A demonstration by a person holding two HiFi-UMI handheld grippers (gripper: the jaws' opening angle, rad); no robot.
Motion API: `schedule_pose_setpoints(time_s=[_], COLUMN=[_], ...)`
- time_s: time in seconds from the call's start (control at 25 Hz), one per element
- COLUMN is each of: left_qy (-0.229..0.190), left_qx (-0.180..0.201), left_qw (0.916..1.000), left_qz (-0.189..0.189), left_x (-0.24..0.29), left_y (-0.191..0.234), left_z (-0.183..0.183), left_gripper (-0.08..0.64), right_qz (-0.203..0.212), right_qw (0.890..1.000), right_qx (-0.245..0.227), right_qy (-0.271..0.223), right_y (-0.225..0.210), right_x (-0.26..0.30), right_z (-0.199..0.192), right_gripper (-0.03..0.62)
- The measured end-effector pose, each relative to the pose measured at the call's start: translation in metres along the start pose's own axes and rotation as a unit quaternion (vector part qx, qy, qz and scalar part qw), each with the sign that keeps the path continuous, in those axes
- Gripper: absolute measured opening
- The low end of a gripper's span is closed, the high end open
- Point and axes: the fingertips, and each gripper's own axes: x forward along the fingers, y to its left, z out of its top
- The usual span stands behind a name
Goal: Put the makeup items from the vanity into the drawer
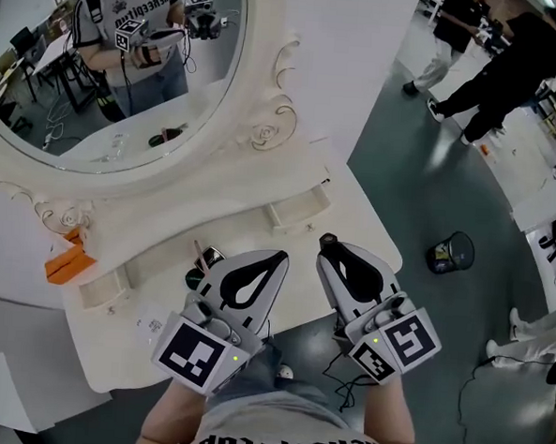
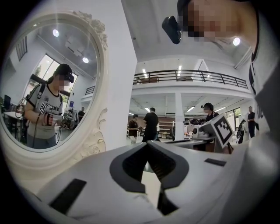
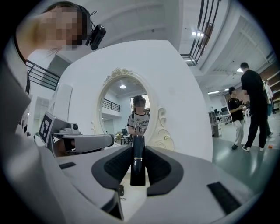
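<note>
Vanity (image 1: 154, 256) beneath left gripper (image 1: 278, 257) and right gripper (image 1: 329, 242) abreast, lipstick (image 3: 137, 159) in latter's jaws

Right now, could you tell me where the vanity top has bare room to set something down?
Bare: the vanity top between the small drawer and the right gripper, out to the right corner. Crowded: just left of the left gripper, where small makeup items sit.

Head view looks steeply down; gripper views look level; all share the mirror (image 1: 108, 75).
</note>
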Motion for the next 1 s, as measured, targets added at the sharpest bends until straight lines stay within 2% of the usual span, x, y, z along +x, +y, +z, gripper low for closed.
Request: schedule_pose_setpoints(time_s=[0.56, 1.0], left_qy=[0.015, 0.03], left_qx=[-0.023, -0.045], left_qw=[0.9996, 0.9985], left_qz=[0.001, -0.006], left_x=[0.017, 0.03], left_y=[0.056, 0.085], left_z=[-0.015, -0.032], left_gripper=[0.021, 0.021], right_qz=[-0.006, -0.015], right_qw=[1.0, 0.997], right_qx=[0.001, -0.019], right_qy=[0.029, 0.08], right_y=[-0.031, -0.063], right_x=[0.067, 0.11], right_z=[-0.017, -0.052], right_gripper=[0.112, 0.113])
